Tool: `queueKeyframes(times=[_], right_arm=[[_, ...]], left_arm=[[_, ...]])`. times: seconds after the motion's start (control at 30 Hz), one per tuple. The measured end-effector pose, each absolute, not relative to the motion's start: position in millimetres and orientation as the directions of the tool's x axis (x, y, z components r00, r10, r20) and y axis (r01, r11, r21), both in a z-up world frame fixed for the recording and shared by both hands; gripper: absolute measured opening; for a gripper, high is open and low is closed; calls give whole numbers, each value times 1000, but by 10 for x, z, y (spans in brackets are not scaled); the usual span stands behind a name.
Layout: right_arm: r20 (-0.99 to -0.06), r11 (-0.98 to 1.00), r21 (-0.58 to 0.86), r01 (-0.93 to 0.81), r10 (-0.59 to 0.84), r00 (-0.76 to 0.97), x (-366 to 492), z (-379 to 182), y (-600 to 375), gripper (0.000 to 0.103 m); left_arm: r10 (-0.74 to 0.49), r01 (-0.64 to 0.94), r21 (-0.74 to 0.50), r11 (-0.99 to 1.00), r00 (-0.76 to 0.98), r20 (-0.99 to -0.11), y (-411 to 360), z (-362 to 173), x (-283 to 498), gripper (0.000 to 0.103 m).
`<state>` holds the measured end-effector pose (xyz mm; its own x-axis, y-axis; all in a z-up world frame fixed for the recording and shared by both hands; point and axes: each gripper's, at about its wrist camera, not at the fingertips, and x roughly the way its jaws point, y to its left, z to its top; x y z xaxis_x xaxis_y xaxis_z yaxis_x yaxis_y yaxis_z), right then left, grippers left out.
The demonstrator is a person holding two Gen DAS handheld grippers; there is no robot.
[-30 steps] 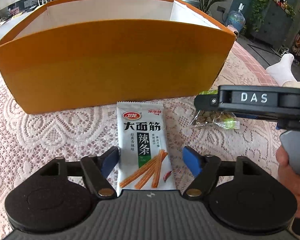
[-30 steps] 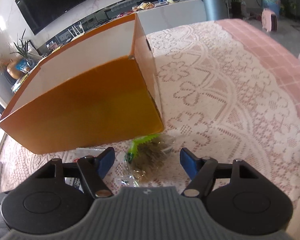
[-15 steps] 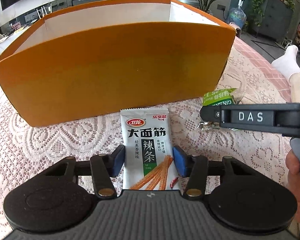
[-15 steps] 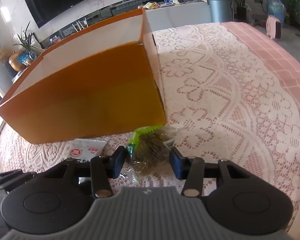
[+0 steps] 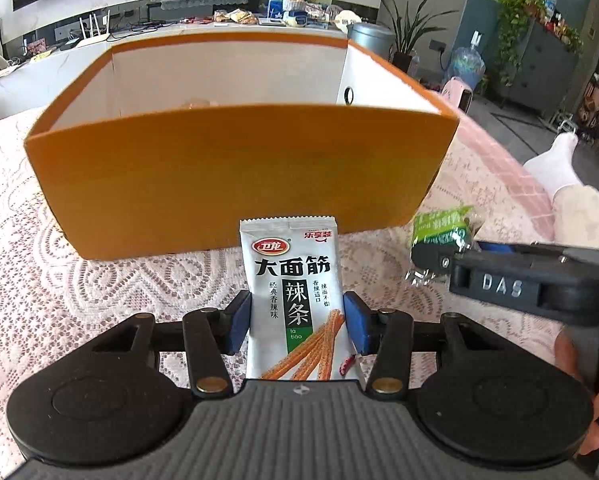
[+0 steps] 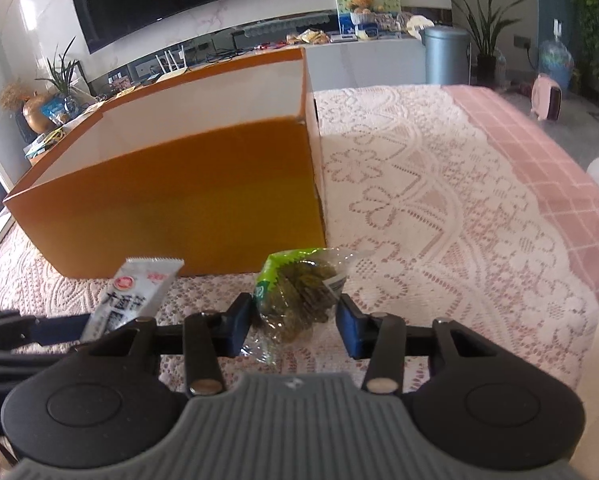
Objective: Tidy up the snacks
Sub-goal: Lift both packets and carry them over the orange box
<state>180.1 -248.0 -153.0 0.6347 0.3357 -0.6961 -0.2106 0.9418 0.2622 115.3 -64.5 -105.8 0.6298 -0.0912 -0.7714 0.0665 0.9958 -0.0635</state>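
Left gripper: blue pads pressed against both long edges of the white latiao snack packet, which is clamped upright between them and raised off the lace tablecloth. One second ago this packet lay flat on the cloth with the pads spread wide on either side; half a second ago the pads had narrowed to its edges.

Centre: the orange cardboard box stands just beyond both packets, open-topped with white inner walls. The left wrist camera now looks over its near rim into the interior, where earlier only the outer wall showed. A pale item sits low inside; it cannot be identified.

Right gripper: pads closed against the sides of the clear green-topped snack bag, which is held clear of the cloth near the box's right corner. A second ago this bag rested on the cloth between open pads.
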Motion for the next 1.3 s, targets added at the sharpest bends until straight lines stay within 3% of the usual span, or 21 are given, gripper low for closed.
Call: queueKeyframes(times=[0.47,0.73,1.3], right_arm=[[-655,938,244,-245,345,672,1475,-1192,-2476,41],[-588,922,220,-318,385,711,1393,-817,-2357,41],[-521,907,17,-422,368,770,2009,-249,-1971,41]], left_arm=[[-90,20,-109,994,720,-688,-428,-550,1036,56],[-77,-2,-121,993,761,-645,-285,-349,1083,56],[-77,22,-99,995,799,-596,-188,-42,1692,56]])
